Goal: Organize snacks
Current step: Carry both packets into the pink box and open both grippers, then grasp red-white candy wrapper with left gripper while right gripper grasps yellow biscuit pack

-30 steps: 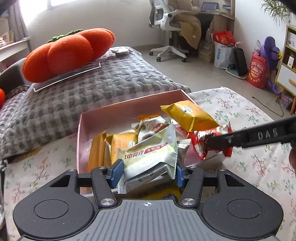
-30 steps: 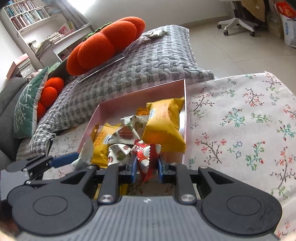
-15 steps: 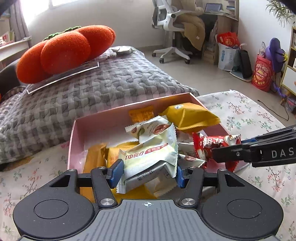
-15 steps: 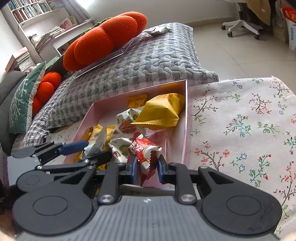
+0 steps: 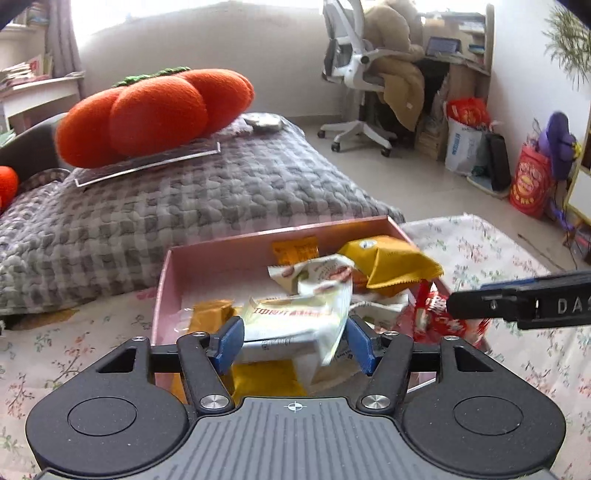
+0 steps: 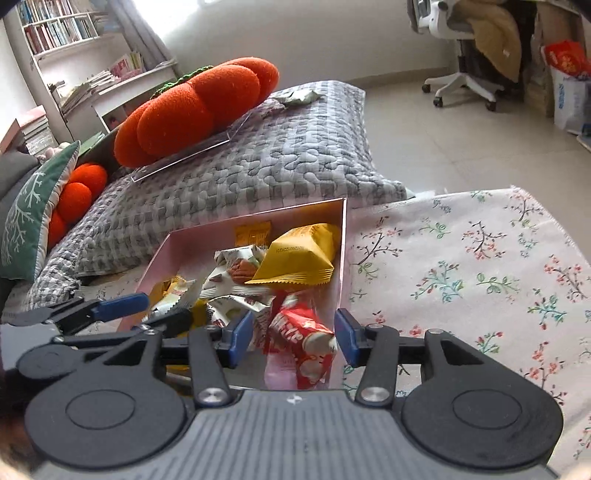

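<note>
Snacks in pink box [image 6: 341, 236]; L gripper [image 5: 295, 341] & R gripper [image 6: 293, 336] jaws spread, packets loose between.

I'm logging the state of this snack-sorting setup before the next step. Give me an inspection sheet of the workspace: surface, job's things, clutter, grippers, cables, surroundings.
Surface: floral tablecloth, bare to the right of the box.
Job's things: pink box holding mixed packets; yellow packet on top of the pile; red packet at the box's near right corner; white packet at the near edge.
Clutter: nothing seen on the cloth.
Grippers: left gripper open, blue pads on either side of the white packet, contact unclear; right gripper open, pads apart from the red packet.
Cables: thin dark cable on the floor.
Surroundings: grey quilt, orange cushion, office chair, bookshelf.
</note>
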A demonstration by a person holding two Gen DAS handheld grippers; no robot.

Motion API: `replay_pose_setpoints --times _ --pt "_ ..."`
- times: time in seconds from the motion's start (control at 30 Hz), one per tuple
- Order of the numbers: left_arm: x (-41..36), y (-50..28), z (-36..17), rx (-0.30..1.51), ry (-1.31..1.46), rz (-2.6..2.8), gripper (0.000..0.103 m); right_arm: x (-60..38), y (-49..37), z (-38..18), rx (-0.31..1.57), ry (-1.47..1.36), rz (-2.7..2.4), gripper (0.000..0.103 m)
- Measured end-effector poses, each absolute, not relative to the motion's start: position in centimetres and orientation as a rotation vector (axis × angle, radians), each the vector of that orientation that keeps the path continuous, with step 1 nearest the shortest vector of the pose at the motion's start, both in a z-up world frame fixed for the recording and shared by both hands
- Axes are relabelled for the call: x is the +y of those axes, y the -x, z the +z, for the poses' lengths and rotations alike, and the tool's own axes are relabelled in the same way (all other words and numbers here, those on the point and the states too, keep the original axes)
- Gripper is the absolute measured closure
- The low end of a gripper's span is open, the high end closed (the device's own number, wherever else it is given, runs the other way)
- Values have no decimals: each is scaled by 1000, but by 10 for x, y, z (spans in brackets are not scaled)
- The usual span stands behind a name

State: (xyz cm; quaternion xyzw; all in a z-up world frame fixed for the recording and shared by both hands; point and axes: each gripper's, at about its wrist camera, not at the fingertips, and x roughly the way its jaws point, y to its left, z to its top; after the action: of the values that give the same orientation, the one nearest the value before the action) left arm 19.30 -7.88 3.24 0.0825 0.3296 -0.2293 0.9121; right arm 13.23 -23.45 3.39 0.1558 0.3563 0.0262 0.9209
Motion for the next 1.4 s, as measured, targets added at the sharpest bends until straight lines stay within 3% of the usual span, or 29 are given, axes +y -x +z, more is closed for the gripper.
replay_pose_setpoints --times 0.4,0.57,0.83,1.4 --pt "-27 -171 48 742 -6 -338 37 -236 -111 46 704 -346 53 54" --pt "-2 -158 38 834 38 -253 36 -218 -101 50 709 -244 55 36" --pt "1 -132 27 890 38 -258 32 -194 -78 57 695 -100 64 19" --pt "19 -147 1 930 135 -228 32 -176 -78 30 850 -37 80 16"
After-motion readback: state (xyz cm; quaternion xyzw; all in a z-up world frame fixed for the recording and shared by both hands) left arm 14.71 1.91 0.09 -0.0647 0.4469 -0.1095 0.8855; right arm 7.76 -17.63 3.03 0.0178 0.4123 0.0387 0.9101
